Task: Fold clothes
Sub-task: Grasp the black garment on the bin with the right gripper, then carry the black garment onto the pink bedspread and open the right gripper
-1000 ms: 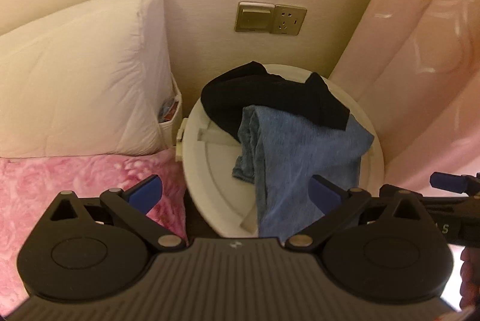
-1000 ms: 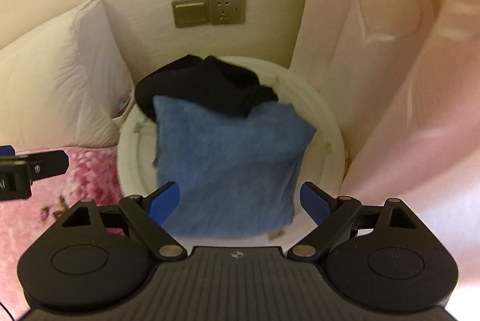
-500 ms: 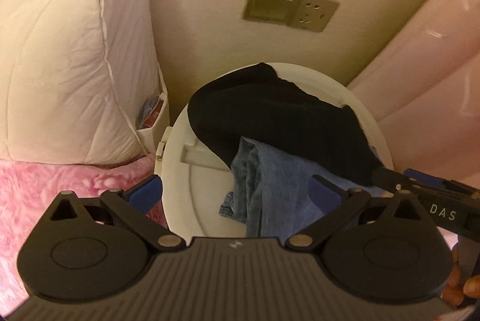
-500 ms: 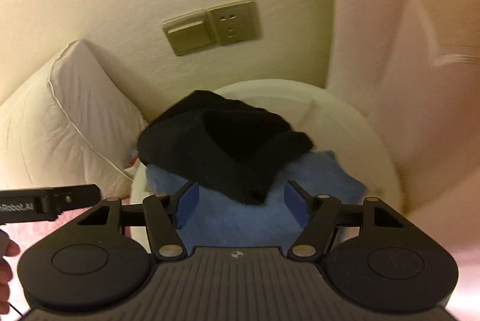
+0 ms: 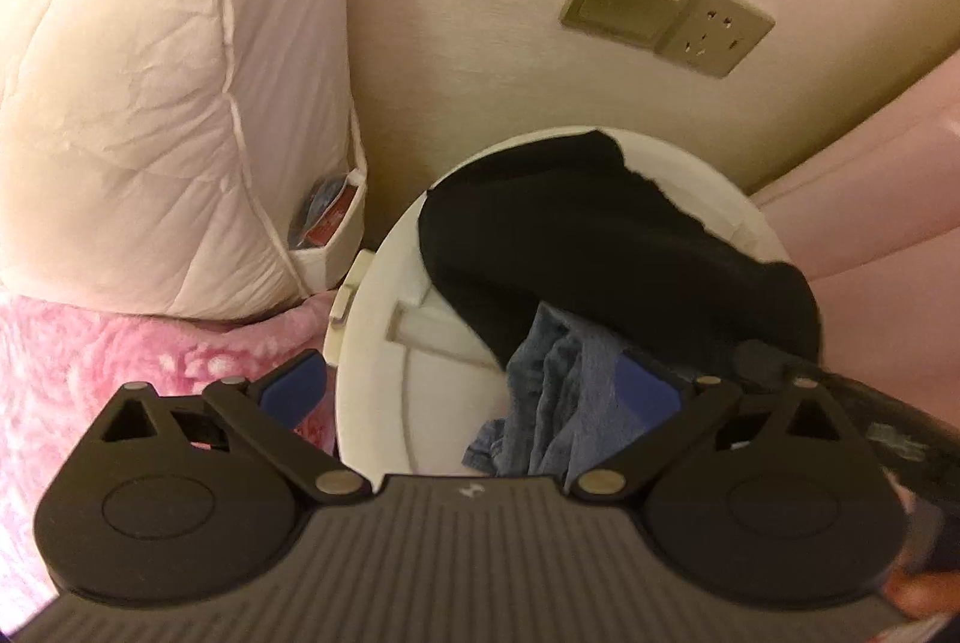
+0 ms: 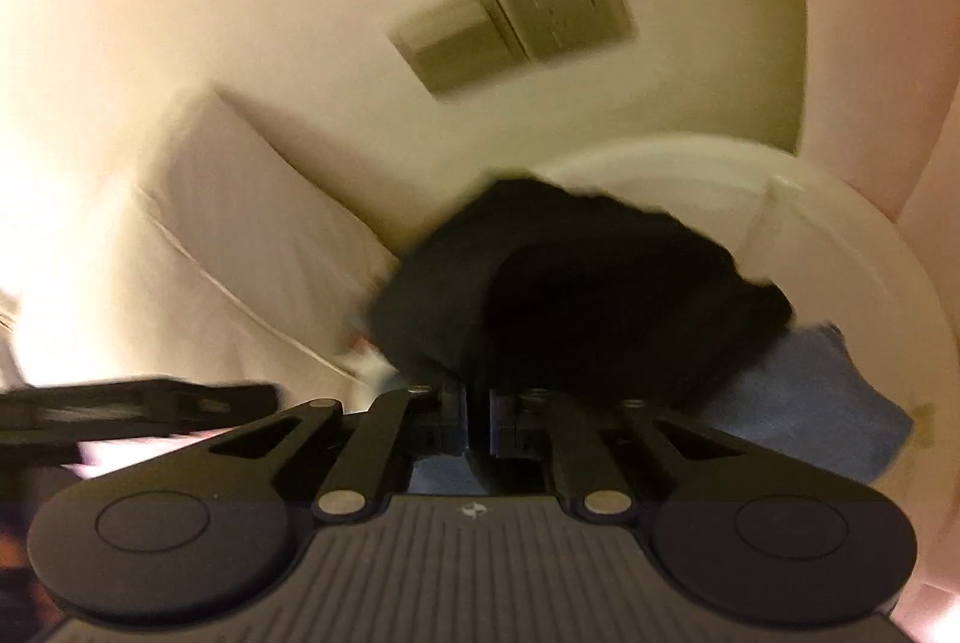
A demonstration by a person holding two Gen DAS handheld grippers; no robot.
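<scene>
**Two grippers over a heap of clothes on a round white table**

Left wrist view, nearest first: the left gripper point(image 5: 474, 391) stands wide apart, its blue pads spread over the table's near edge, with nothing pressed between them. One pad point(image 5: 651, 394) sits just over the blue garment point(image 5: 558, 403), a crumpled denim-like piece lying on the white table point(image 5: 372, 373). Draped over the blue piece, farther back, is a black garment point(image 5: 612, 259) that covers much of the table top. At the right edge of this view, the right gripper's dark body point(image 5: 768, 361) reaches into the heap. To the left of the table lies a pink fleecy blanket point(image 5: 90, 361), and behind it a white pillow point(image 5: 150, 102) leans on the wall. A small holder point(image 5: 327, 223) with packets hangs between pillow and table. On the wall beyond are a switch and socket point(image 5: 666, 18), and a pink curtain point(image 5: 870, 199) hangs at the right.

Right wrist view, which is blurred: the right gripper point(image 6: 477, 421) has its jaws drawn almost together and closing, at the near edge of the black garment point(image 6: 570, 295). Dark cloth seems to be caught between the fingers, though the blur makes this hard to confirm. This view shows the blue garment point(image 6: 822, 403) spreading flat to the right under the black one, which the other view hides. The left gripper point(image 6: 138, 409) shows as a dark bar at the left.
</scene>
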